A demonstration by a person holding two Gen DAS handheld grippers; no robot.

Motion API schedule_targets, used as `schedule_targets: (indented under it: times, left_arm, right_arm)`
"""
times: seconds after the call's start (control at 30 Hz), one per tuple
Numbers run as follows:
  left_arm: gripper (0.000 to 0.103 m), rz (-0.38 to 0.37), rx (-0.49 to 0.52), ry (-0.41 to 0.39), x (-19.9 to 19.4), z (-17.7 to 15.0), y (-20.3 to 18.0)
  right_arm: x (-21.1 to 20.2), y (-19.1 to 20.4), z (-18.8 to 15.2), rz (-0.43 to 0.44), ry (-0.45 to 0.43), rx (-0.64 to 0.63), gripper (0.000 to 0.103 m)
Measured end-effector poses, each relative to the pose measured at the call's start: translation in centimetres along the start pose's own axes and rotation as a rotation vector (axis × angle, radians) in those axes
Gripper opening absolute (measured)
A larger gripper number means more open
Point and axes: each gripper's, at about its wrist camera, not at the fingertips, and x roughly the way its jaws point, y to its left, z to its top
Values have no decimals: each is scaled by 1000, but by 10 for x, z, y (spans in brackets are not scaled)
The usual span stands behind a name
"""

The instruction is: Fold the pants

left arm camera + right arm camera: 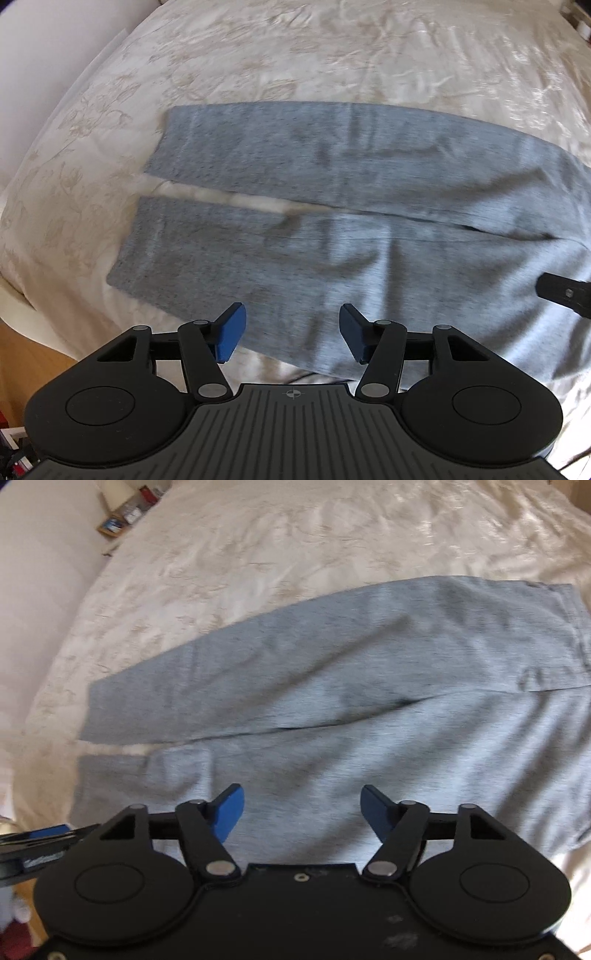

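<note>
Grey pants [332, 206] lie spread flat on the bed [258, 55], both legs side by side w/ a thin gap betw. them near the hems, waistband off to the right. No fold made yet, so task looks barely started; whole fold seq. left. Left claw [291, 334] hovers over near leg's edge, blue pads apart, nothing betw. them. Right claw [301, 814] likewise above the fabric, pads apart, empty.

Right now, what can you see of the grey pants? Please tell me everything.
The grey pants look like soft heathered knit. They lie flat and spread on the cream patterned bedcover, two legs side by side with a narrow gap near the hems, waistband at the far right. A few light creases. Neither gripper holds them.
</note>
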Motion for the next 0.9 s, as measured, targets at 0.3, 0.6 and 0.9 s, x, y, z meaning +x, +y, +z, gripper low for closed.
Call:
schedule_targets:
  times: [0.3,0.6,0.9]
  left_arm:
    - [55,-19,39,-6,47,24,36]
    - [55,-155,177,-10,100,45,10]
    - [56,-16,245,-11,162,59,30]
  right_arm:
    - [34,64,4,14,26,-177,54]
    - [78,99,-6,6,64,-168,38]
    - [103,109,-15,-76,114,-139,38]
